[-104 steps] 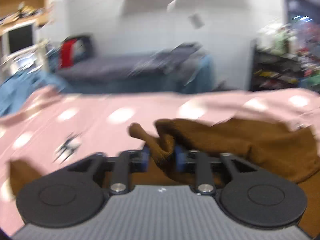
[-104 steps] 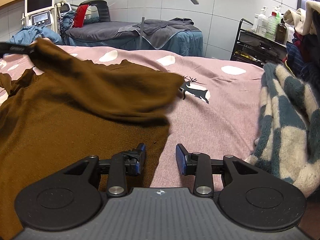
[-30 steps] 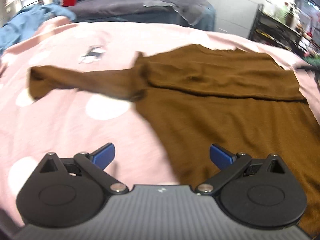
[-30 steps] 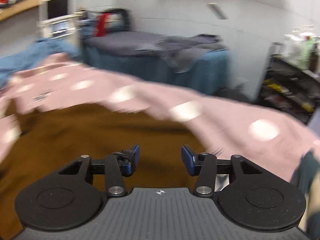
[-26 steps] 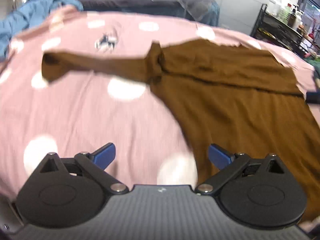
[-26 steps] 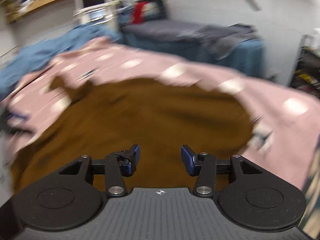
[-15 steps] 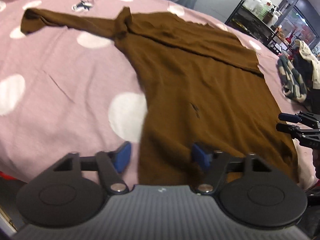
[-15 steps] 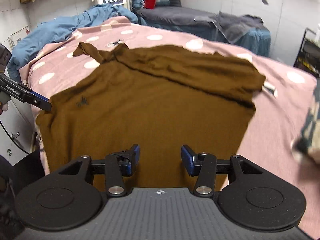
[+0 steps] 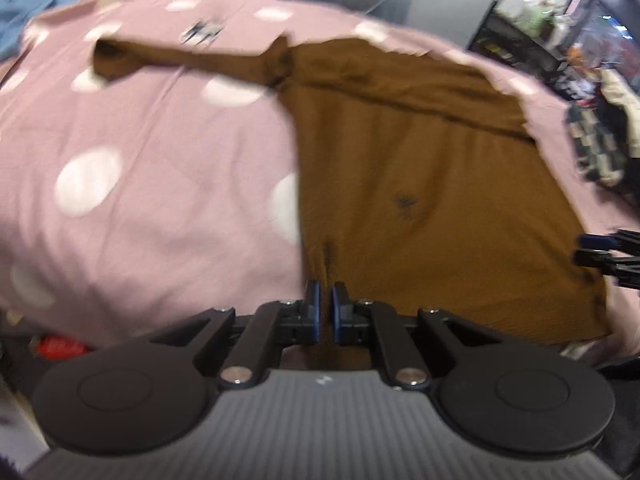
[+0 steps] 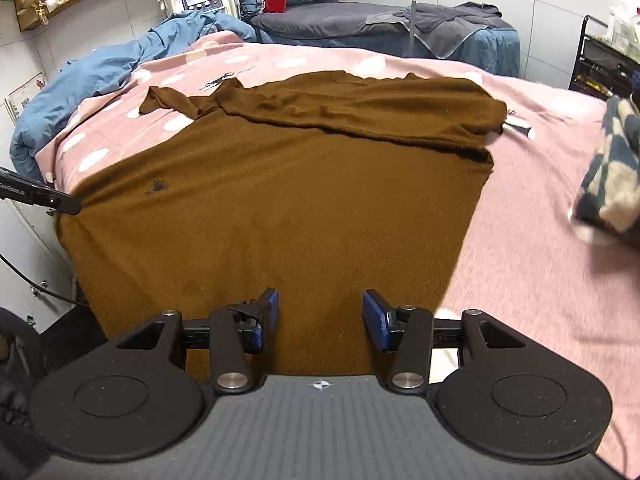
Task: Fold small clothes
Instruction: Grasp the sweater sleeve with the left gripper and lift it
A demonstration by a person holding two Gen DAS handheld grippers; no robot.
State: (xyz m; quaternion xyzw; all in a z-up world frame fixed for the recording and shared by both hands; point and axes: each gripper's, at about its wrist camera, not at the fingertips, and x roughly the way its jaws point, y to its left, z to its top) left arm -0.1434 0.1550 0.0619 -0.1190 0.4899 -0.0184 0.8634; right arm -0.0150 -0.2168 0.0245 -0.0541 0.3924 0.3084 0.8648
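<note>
**Grabbing the bottom of the brown sweater**

We see a big bed with a pink spotted bedsheet (image 10: 532, 184). The brown sweater (image 10: 288, 184) lies flat on it, and its bottom edge hangs a little over the near side of the bed. One sleeve (image 9: 180, 60) sticks out to the far left. The other sleeve looks folded across the top of the sweater. A checked cloth (image 10: 608, 176) sits at the right, apart from the sweater.

Our left tongs (image 9: 325, 312) are pressed together and pinch the near left corner of the sweater. Our right tongs (image 10: 318, 316) are spread wide above the bottom edge, near the right corner. They do not hold anything yet.

We think the next job is for the right tongs to pinch their corner too. To do it well, they should go lower and bite close to the edge. Then both corners can lift evenly, so the fold comes out straight.
</note>
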